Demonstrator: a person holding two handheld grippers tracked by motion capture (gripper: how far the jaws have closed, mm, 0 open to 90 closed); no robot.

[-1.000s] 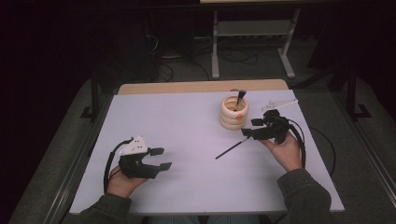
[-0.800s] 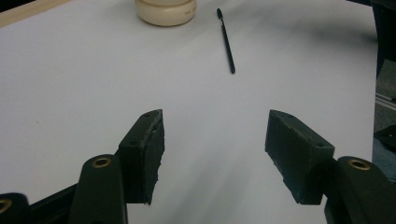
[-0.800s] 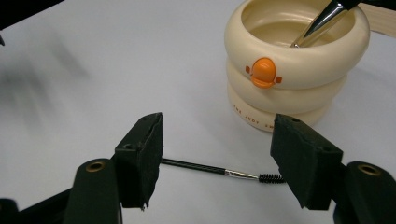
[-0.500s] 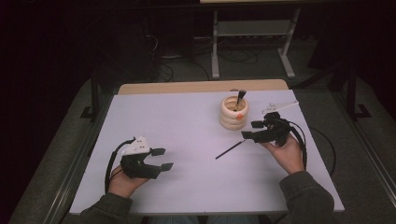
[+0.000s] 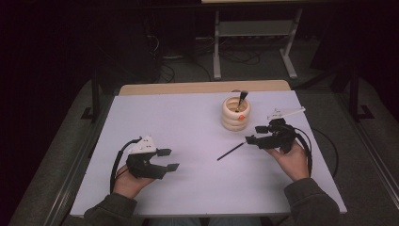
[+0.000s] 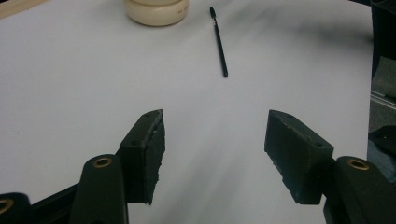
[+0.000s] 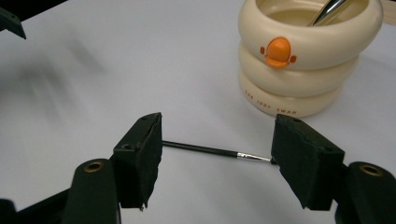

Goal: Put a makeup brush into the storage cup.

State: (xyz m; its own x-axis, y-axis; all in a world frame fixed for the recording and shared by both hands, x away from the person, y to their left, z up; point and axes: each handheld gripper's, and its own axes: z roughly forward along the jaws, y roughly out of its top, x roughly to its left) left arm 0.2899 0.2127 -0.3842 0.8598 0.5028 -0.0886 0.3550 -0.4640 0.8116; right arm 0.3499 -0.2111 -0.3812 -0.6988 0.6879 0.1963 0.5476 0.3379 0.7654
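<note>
Desk: white top [image 5: 188,127], dark room behind.
Brush: thin black brush [image 7: 205,150] flat on desk, crossing between the jaws of the right gripper [image 7: 215,154]; whether the pads touch it, cannot tell.
Right gripper: jaws wide, low over the desk.
Left gripper: [image 6: 214,154] jaws wide, empty, well apart from brush.
Holder: cream ringed cup [image 7: 303,60] just beyond brush, a dark-tipped tool [image 5: 242,98] standing inside.

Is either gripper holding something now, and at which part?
Nothing is held. The thin black brush lies on the white table between the right gripper's open fingers, unpinched. The left gripper is open, empty.
</note>
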